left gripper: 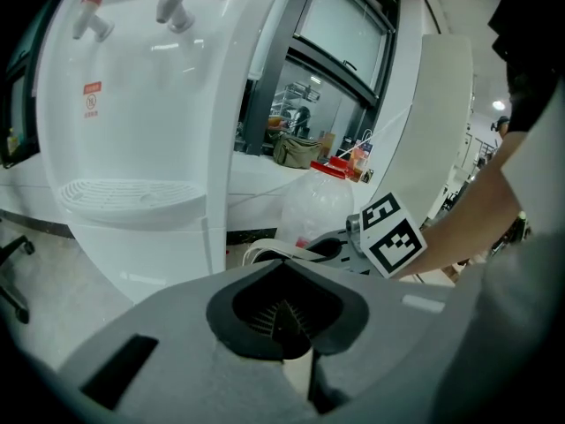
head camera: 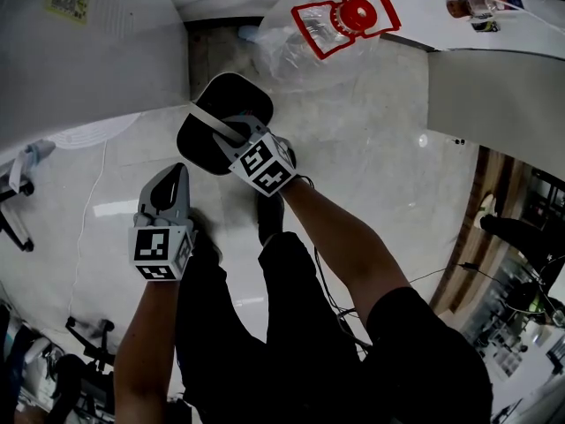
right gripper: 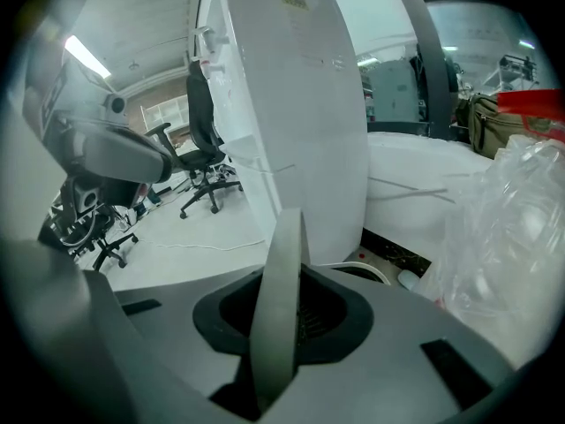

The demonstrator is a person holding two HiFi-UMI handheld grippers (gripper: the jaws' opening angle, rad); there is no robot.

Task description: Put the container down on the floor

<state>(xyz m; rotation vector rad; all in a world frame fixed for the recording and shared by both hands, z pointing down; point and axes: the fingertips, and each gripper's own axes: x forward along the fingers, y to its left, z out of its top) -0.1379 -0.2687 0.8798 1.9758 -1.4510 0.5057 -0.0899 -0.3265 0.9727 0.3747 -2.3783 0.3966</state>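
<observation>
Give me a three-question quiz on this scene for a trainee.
1. Which gripper grips the handle of the black container?
2. True or false: the left gripper holds a bottle.
3. What lies on the floor beyond the container? A) clear plastic bag with red print B) cardboard box C) broom
Key: 1, the right gripper, jaws closed on the handle. 2, false: its jaws are together and empty. 3, A.

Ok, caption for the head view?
Right gripper holds the black container by its pale handle over the floor; left gripper shut alongside.
</observation>
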